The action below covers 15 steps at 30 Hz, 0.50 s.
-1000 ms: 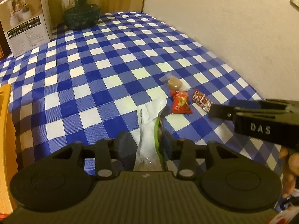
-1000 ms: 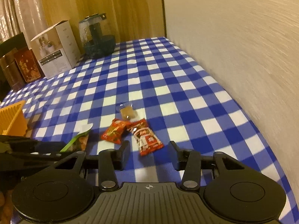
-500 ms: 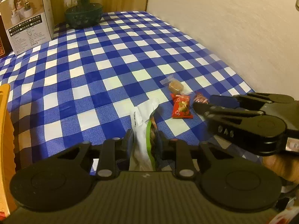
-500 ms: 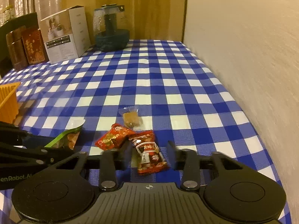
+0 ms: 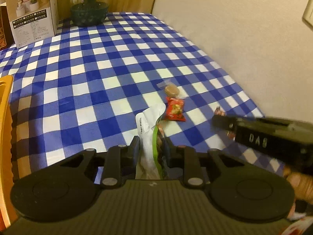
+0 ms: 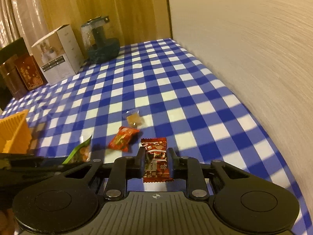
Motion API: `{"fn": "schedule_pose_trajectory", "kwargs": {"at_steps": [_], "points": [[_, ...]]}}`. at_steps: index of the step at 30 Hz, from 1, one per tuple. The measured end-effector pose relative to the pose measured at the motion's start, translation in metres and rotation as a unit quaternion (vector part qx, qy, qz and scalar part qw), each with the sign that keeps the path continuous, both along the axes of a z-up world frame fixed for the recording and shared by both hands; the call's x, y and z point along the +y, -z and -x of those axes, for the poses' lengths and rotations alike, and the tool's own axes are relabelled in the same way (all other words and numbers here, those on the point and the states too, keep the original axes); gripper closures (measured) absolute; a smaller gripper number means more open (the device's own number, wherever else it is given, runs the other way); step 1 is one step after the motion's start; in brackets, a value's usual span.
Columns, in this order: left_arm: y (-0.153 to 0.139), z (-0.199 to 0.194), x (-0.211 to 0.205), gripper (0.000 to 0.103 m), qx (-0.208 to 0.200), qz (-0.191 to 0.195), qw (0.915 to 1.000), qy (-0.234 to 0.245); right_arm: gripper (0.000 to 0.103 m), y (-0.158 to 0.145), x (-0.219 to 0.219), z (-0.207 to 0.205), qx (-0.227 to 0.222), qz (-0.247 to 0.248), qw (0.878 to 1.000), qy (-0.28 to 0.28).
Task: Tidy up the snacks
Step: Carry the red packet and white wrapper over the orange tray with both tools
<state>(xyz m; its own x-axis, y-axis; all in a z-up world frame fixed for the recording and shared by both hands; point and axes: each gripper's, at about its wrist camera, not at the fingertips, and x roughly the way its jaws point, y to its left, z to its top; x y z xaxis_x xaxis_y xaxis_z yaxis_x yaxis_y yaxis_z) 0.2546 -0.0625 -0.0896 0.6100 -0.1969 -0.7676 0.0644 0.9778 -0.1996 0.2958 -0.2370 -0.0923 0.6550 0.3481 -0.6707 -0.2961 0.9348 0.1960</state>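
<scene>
My left gripper (image 5: 151,146) is shut on a white and green snack bag (image 5: 148,129), which sticks up between its pads; the same bag (image 6: 82,152) shows in the right wrist view. My right gripper (image 6: 156,158) has its jaws closing, and the pads press on a dark red snack packet (image 6: 156,156) held just off the cloth. In the left wrist view the right gripper (image 5: 223,120) comes in from the right, with a corner of that packet (image 5: 218,110) at its tip. A bright red packet (image 5: 175,110) and a clear-wrapped brown sweet (image 5: 171,90) lie on the checked cloth.
An orange basket (image 6: 13,135) stands at the left edge. At the far end are a white carton (image 6: 58,54), a dark teal jar (image 6: 101,45) and brown tins (image 6: 19,74). A pale wall (image 6: 244,49) runs along the table's right side.
The right gripper slid over the dark red packet, closed on it and raised it off the cloth. The left gripper's jaws drew in tight on the white and green bag.
</scene>
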Motion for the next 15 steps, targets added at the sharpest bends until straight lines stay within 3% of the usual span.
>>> {"fn": "schedule_pose_trajectory", "kwargs": {"at_steps": [15], "points": [[-0.039,0.071,0.006,0.080,-0.009,0.015,0.9997,-0.015,0.080,-0.026,-0.004,0.081,0.007,-0.055,0.998,0.037]]}}
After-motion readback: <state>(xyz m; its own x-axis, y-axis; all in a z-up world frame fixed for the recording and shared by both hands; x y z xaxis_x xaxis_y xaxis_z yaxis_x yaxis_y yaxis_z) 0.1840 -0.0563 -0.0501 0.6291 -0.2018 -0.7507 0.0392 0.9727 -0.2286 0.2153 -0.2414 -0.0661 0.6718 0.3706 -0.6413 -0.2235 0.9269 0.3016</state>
